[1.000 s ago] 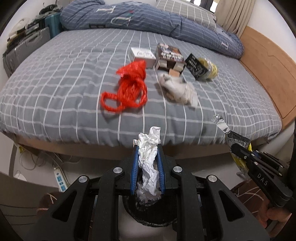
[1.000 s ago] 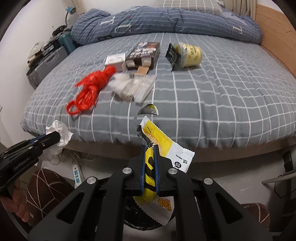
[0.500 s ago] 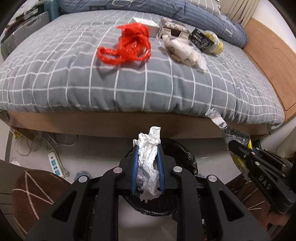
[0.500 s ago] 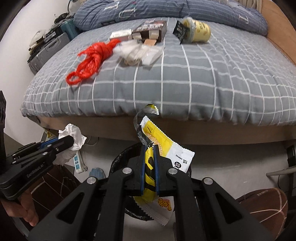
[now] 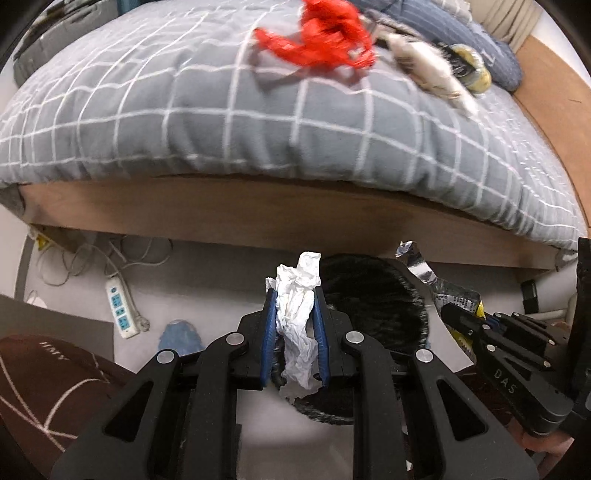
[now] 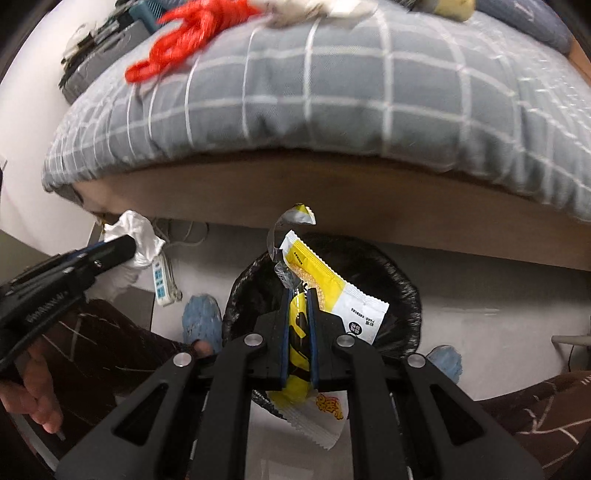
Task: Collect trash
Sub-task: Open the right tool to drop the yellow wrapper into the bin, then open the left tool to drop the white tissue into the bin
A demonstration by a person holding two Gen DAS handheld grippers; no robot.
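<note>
My left gripper [image 5: 294, 295] is shut on a crumpled white tissue [image 5: 297, 310], held above the left rim of a black-lined trash bin [image 5: 373, 295] on the floor by the bed. My right gripper [image 6: 298, 293] is shut on a yellow and white snack wrapper [image 6: 332, 291], held over the same trash bin [image 6: 399, 291]. The left gripper with its tissue [image 6: 138, 236] shows at the left of the right wrist view. The right gripper [image 5: 448, 308] with the wrapper [image 5: 443, 291] shows at the right of the left wrist view.
On the grey checked bed [image 5: 184, 110] lie a red rope bundle [image 5: 325, 33], a whitish wrapper [image 5: 428, 66] and a yellow cup [image 5: 469, 66]. A power strip [image 5: 120, 308] with cables lies on the floor. Blue slippers [image 6: 201, 317] stand near the bin.
Both grippers have dropped lower and tilted down toward the floor, still holding the tissue and the wrapper. The bin now shows fully and closer under them.
</note>
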